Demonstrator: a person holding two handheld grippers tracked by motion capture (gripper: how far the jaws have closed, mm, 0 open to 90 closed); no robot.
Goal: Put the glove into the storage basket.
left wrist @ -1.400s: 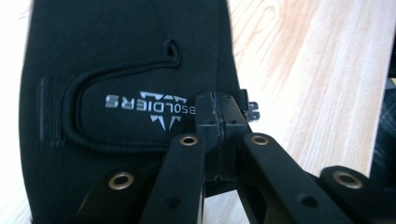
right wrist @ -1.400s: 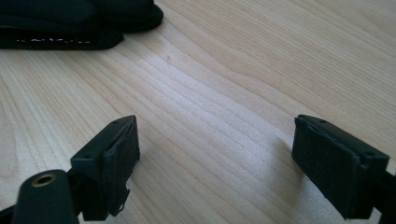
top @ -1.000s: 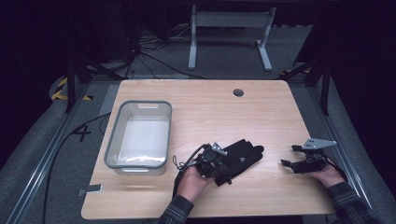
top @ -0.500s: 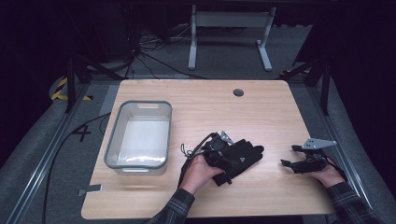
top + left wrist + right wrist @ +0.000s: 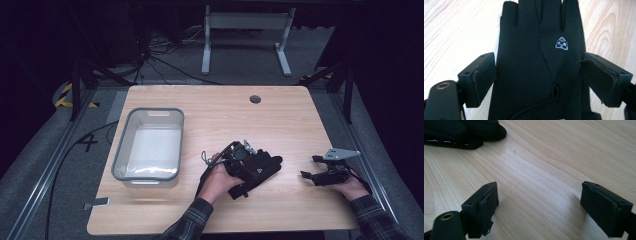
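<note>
So from the high view, my left gripper [image 5: 260,167] lies over a black glove [image 5: 265,165] near the middle of the bench [image 5: 225,110], and my right gripper [image 5: 312,172] rests apart near the right edge, touching nothing. One clear plastic bin [image 5: 148,147] stands at the left of the bench, and I see nothing inside it. I judge the work is at its beginning: the glove is not yet taken, and bringing it to the bin, if that is the goal, is all left to do.

Along the left gripper view, the glove [image 5: 539,62] lies flat between my two fingers [image 5: 477,78], which stand released at each side of it. I cannot tell whether the left one touches the cloth at its edge; they do not pinch it. One white logo [image 5: 562,43] is on the glove.

Along the right gripper view, my fingers [image 5: 482,206] are spread wide over bare wood, grasping nothing. The dark glove [image 5: 464,131] shows far at the upper left; it looks layered, so whether it is one glove or two together, I cannot tell.
</note>
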